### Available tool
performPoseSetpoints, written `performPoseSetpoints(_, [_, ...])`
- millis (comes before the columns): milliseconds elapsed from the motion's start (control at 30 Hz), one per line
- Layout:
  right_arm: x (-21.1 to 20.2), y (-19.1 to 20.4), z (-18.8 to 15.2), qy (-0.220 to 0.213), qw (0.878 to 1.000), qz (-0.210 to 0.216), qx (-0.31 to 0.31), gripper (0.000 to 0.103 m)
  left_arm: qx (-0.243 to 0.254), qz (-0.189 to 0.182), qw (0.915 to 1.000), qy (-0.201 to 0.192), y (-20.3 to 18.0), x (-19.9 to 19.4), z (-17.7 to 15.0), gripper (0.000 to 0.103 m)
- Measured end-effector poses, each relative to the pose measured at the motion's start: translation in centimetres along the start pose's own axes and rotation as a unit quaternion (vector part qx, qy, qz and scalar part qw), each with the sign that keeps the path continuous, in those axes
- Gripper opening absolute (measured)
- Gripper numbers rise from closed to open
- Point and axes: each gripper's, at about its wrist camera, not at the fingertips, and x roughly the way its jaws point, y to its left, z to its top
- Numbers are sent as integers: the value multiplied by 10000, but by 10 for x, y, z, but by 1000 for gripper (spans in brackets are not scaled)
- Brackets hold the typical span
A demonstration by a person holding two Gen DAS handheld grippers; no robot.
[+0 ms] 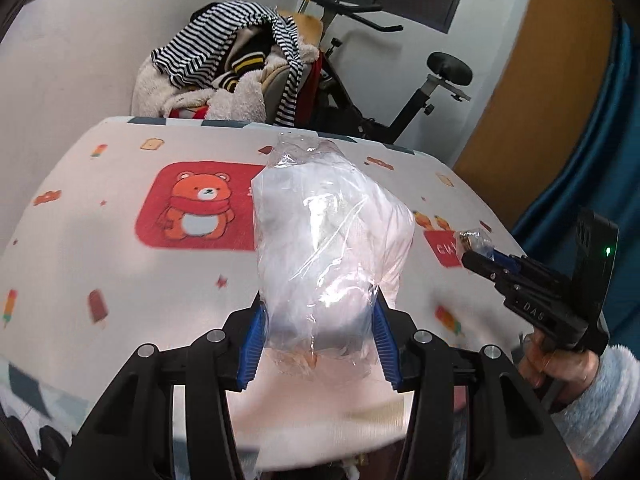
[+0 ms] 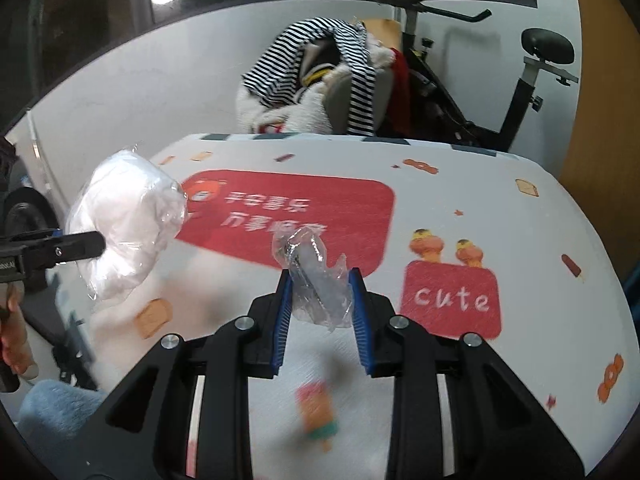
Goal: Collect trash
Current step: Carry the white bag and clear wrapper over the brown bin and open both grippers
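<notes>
My left gripper is shut on a clear plastic bag stuffed with white tissue and holds it above the table; the bag also shows in the right wrist view, with the left gripper at the far left. My right gripper is shut on a small crumpled clear plastic wrapper, held above the table. In the left wrist view the right gripper is at the right, with the wrapper at its tips.
The table carries a white cloth with red bear and "cute" prints. Behind it stand a chair heaped with striped and fleece clothes and an exercise bike. A wall is at the left, a blue curtain at the right.
</notes>
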Motion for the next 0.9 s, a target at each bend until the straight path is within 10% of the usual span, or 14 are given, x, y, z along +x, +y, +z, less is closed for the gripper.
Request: performPoseSetpoints(900, [-95,44,-116,33,9999,110,-26,31,1176,-369,9916,404,-35,-64,-179,49])
